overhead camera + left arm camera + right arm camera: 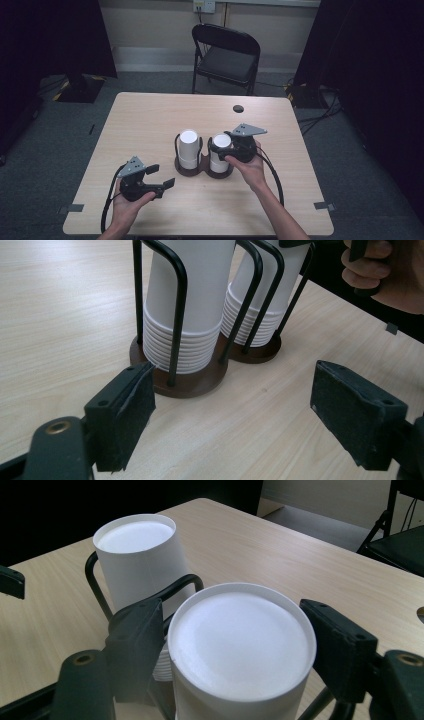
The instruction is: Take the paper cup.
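Lower left of the high view, your left tool (162,183) sits on the table (150,115), jaws wide and empty. At centre, two cup stacks stand in a wire holder (178,165). Your right tool (235,650) straddles the right stack's top cup (242,645), pads touching it.

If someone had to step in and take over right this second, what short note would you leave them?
Right gripper: fingers on either side of the top cup of the right stack; whether they already press on it is hard to tell.
Left gripper: open, holding nothing, low over the table, pointing at the holder.
Both stacks of upside-down white cups sit in the dark wire holder mid-table; the left stack is untouched.
Done: right gripper placed around the top cup.
Left: probably finish the grip and lift that cup off.
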`<state>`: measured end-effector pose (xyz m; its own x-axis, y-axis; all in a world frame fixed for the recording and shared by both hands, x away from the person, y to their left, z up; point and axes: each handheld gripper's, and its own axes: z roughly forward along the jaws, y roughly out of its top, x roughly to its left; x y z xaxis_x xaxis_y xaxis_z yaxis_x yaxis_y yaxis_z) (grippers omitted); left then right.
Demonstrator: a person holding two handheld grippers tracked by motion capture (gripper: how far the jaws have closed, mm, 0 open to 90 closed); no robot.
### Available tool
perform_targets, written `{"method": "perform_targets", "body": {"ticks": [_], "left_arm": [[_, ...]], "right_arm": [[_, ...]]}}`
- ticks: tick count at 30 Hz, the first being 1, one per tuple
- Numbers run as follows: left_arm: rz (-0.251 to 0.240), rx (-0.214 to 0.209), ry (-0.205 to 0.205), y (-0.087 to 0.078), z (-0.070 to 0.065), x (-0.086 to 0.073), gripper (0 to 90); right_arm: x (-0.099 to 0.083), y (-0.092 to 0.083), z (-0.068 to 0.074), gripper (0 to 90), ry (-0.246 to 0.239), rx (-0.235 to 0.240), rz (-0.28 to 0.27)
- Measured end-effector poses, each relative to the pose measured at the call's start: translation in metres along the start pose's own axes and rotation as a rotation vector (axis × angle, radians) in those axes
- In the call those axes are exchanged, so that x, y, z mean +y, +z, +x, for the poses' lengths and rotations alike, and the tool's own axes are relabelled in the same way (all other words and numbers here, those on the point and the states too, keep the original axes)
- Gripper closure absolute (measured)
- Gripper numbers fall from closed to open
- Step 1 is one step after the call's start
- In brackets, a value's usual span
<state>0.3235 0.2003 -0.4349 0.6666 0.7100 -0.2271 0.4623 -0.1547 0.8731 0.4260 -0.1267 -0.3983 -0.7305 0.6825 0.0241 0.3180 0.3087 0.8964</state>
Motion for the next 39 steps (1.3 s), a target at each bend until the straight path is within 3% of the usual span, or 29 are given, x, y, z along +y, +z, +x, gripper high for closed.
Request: {"method": "perform_targets", "body": {"ticks": [7,9,29,34,39], "left_arm": [[0.0,-0.001,-0.002,0.0,0.0,0.0,18.6],[-0.001,0.0,0.0,-0.001,0.001,0.0,18.7],[-0.003,0.0,-0.011,-0.001,0.002,0.0,19.9],[0.002,-0.004,-0.01,0.0,0.002,-0.001,19.9],[0.009,-0.017,-0.033,0.001,0.004,-0.002,21.0]], "right_arm": [[-0.002,0.004,0.0,27.8,0.002,-0.004,0.015],[-0.002,0.004,-0.001,32.6,0.001,-0.004,0.02],[0.001,-0.002,-0.002,34.1,0.011,-0.005,-0.007],[0.003,-0.005,-0.002,34.2,0.01,-0.002,-0.04],[0.006,-0.008,-0.002,34.3,0.016,-0.008,-0.041]]}}
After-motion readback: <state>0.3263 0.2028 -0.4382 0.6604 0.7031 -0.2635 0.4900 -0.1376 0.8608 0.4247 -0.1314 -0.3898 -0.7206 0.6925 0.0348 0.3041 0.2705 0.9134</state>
